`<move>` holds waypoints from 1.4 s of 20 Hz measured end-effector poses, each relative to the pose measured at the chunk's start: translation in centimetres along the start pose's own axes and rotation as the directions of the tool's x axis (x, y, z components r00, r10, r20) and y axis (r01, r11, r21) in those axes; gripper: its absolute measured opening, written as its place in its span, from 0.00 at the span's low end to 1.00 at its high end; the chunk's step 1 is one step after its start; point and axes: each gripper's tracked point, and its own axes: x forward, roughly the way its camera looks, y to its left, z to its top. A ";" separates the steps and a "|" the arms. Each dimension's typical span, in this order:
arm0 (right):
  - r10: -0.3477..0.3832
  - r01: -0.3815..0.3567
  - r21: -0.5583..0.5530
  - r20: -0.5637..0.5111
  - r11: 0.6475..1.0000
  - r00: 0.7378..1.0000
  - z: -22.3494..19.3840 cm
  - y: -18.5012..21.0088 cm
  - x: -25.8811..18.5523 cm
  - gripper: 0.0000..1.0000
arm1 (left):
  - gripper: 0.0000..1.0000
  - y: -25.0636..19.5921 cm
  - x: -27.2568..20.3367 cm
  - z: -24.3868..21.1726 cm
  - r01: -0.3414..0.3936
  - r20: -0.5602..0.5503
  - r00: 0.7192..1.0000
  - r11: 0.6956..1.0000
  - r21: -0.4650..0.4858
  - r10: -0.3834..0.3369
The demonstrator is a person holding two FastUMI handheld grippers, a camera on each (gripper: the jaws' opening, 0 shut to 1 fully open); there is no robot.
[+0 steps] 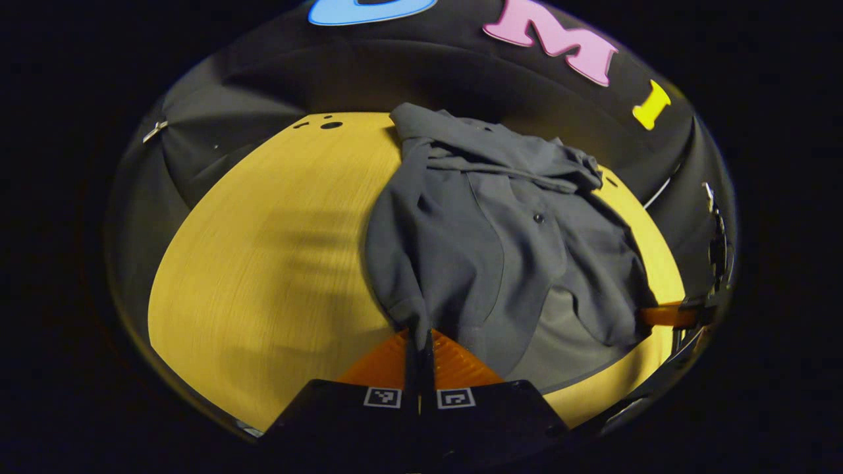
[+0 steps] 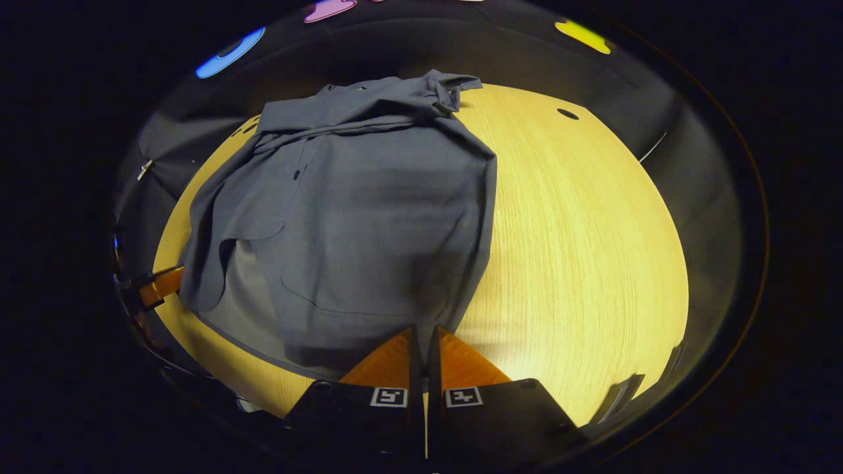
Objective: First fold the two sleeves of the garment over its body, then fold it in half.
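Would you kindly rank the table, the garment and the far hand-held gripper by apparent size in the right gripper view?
1. Table, though the garment hides part of it.
2. Garment, nearly as large.
3. Left hand-held gripper, a sliver at the edge, farther off, so unsure.

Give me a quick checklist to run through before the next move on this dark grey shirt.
1. Left gripper shut on the dark grey button-up shirt: ok, fabric sits between its closed fingers.
2. Right gripper pinching the shirt's near edge: cannot tell, fingers closed at the hem.
3. Sleeves folded over the body: ok, fabric lies doubled across the front.
4. Shirt on the round yellow wooden table: ok.
5. Fold in half done: not ok, the shirt is bunched, not halved.
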 end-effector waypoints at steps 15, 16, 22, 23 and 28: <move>0.067 -0.081 0.064 0.188 0.995 0.980 12.1 1.7 -2.5 0.06 | 0.05 -1.6 -2.9 12.9 0.081 0.173 0.983 0.989 -0.127 -0.058; 0.071 -0.084 0.060 0.199 0.995 0.977 13.2 1.8 -2.3 0.06 | 0.05 -1.7 -2.7 14.0 0.082 0.182 0.982 0.988 -0.127 -0.058; 0.083 -0.109 0.079 0.278 0.991 0.957 20.6 1.8 -1.8 0.06 | 0.05 -3.3 -1.9 21.8 0.112 0.271 0.959 0.989 -0.094 -0.083; 0.085 -0.116 0.089 0.292 0.989 0.953 21.9 1.9 -1.7 0.06 | 0.05 -3.5 -1.6 23.4 0.117 0.291 0.953 0.989 -0.091 -0.086; 0.090 -0.134 0.097 0.361 0.986 0.928 29.0 2.2 -0.1 0.06 | 0.05 -3.5 1.8 29.7 0.138 0.346 0.933 0.985 -0.108 -0.093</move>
